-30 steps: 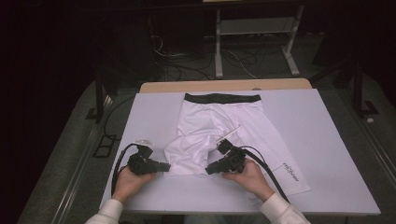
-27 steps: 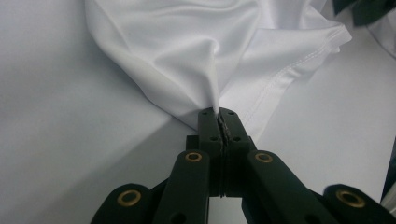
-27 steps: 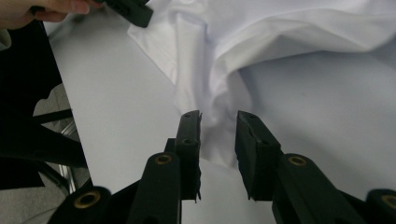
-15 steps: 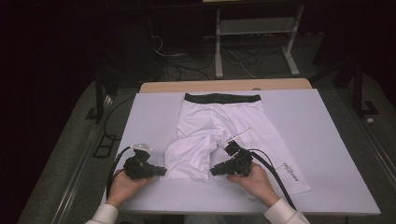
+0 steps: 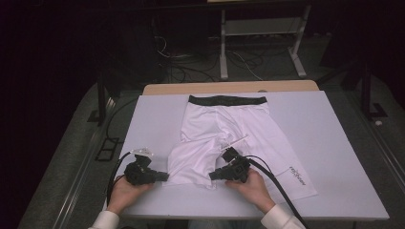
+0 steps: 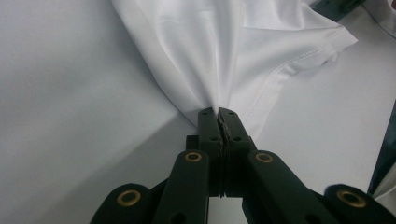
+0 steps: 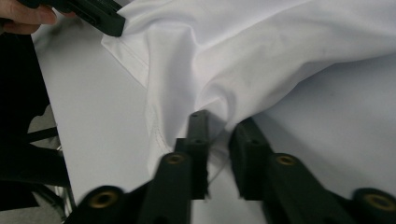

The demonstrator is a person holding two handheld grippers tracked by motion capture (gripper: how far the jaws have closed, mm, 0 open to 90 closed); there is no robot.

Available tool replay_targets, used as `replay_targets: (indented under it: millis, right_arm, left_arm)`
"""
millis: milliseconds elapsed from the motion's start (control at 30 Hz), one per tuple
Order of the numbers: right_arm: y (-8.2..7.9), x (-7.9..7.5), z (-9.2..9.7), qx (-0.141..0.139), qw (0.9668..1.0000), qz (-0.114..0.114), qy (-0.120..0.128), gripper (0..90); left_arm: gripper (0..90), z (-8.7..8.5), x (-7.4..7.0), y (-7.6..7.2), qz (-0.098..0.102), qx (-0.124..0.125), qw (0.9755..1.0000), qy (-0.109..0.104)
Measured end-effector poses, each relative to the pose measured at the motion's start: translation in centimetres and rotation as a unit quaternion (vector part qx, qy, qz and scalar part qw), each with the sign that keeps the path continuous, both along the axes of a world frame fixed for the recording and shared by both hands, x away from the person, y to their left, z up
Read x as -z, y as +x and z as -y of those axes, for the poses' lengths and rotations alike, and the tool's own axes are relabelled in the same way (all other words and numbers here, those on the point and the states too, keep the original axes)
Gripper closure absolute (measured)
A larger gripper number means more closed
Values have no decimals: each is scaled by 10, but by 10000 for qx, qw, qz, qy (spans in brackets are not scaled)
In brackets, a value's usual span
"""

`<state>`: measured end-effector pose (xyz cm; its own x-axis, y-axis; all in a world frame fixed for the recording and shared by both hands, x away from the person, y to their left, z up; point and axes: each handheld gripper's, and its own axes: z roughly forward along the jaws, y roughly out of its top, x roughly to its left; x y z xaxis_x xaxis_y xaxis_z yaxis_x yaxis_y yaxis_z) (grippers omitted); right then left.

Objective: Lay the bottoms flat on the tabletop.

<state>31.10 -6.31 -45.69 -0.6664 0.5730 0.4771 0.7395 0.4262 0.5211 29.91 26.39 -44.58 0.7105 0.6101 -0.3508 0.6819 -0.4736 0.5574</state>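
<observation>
counter (image 5: 334, 143): white top, wooden strip along the far edge.
shorts (image 5: 224, 129): white compression shorts, black waistband (image 5: 227, 100) at the far side, lying flat mid-counter. One leg runs out toward the near right corner, small dark logo (image 5: 297, 172) near its hem. The other leg is bunched and folded over toward the near edge.
left claw (image 6: 218, 112): clenched on the shorts, a pinch of white fabric caught between the tips, hem seam (image 6: 299, 60) just beside them. High view puts it at the left corner of the folded leg (image 5: 165, 176), low over the counter.
right claw (image 7: 223, 125): jaws have just been closing, a fold of white fabric sits between them; small gap still visible, right pad not clearly pressing. Sits at the right corner of the same folded leg (image 5: 214, 174).
hands: left hand (image 5: 125, 191) and right hand (image 5: 253, 187) each behind its claw at the near edge, cables trailing back.
</observation>
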Motion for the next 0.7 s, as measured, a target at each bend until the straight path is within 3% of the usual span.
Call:
replay_targets:
  millis: [67, 267, 333, 533, 700]
  right_arm:
    - [0, -1, 4, -45, 9999, -111, 36, 871]
    - [-7, -10, 22, -22, 9990, -403, 172, 879]
    - [-10, -9, 24, -75, 9983, -529, 226, 880]
    - [-21, -3, 17, -247, 9960, -827, 228, 880]
    - [-27, 3, 6, -398, 9942, -971, 230, 880]
  left_arm:
    - [884, 0, -3, -2, -9, 33, 10000, 2]
    - [884, 2, -18, -9, -127, 282, 9994, 173]
    - [884, 4, -24, -12, -149, 424, 9984, 340]
    - [882, 3, -31, -13, -147, 561, 9960, 680]
    - [883, -2, -30, -11, -166, 499, 9958, 744]
